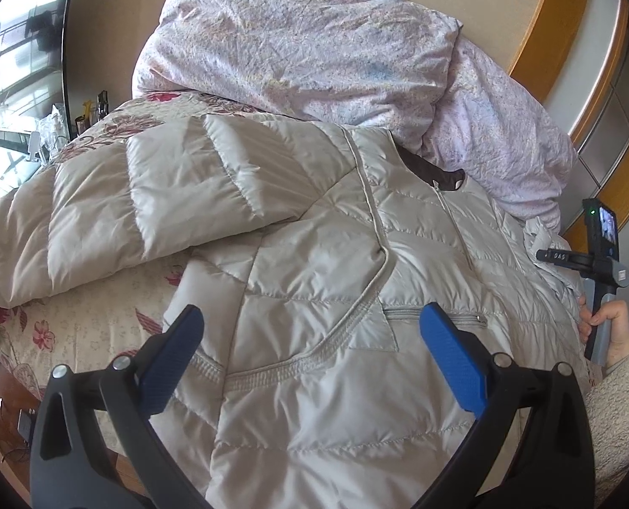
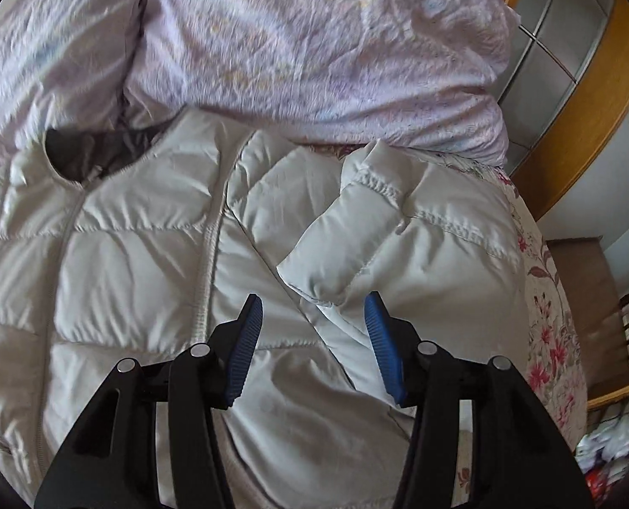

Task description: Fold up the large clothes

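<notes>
Padded jacket (image 1: 314, 233) laid front-up on bed, right sleeve (image 2: 348, 229) folded onto chest, left sleeve (image 1: 115, 208) still outspread; left tongs (image 1: 310, 339) and right tongs (image 2: 314, 331) both agape, holding nothing.

Jacket (image 1: 314, 229): pale beige-grey quilted puffer, lying flat and front up, filling the centre and lower part of both views. Dark brown lining (image 1: 437, 174) shows at the neck, upper right in the left view. Front zip closed; zipped pocket (image 1: 433, 318) at lower centre-right. One sleeve (image 1: 115, 212) stretches toward the left edge; the other sleeve (image 2: 348, 237) lies folded over the body, elastic cuff (image 2: 378, 186) uppermost.
</notes>
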Action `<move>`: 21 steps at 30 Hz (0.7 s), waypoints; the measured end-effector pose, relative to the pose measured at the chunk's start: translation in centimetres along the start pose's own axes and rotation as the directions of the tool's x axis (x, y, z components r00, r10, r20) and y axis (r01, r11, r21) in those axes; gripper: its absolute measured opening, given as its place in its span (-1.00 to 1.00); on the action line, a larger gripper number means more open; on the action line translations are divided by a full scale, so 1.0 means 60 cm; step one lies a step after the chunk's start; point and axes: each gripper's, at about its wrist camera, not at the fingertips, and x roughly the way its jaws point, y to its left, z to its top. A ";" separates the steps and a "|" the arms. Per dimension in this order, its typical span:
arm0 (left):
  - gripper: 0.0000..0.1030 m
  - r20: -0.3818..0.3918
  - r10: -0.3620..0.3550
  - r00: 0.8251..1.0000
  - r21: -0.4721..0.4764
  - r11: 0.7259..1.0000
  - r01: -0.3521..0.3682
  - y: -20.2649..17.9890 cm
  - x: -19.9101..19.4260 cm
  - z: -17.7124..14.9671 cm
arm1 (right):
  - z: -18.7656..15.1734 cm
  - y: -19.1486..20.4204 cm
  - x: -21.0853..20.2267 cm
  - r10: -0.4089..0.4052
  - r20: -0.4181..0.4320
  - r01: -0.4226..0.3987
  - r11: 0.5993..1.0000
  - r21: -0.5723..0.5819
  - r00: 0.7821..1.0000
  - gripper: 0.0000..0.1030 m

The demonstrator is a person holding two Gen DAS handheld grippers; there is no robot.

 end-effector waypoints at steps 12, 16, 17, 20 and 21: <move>0.96 -0.019 0.007 1.000 0.006 1.000 -0.007 -0.001 0.012 0.001 | 0.016 -0.024 0.066 -0.007 -0.056 0.013 0.994 0.110 0.998 -0.55; 0.96 -0.021 0.010 1.000 -0.001 1.000 -0.010 0.005 0.014 0.001 | 0.020 -0.038 0.051 0.060 -0.017 -0.055 0.982 0.181 0.998 -0.75; 0.96 -0.022 0.009 1.000 -0.004 1.000 -0.009 0.006 0.015 0.001 | 0.021 -0.040 0.045 0.076 -0.006 -0.073 0.979 0.191 0.997 -0.76; 0.96 -0.025 0.004 1.000 -0.003 1.000 -0.004 0.006 0.018 0.002 | 0.023 -0.040 0.030 0.100 0.016 -0.102 0.974 0.201 0.995 -0.77; 0.96 -0.026 0.003 1.000 -0.001 1.000 -0.003 0.005 0.018 0.002 | 0.024 -0.038 0.026 0.104 0.021 -0.106 0.974 0.198 0.994 -0.77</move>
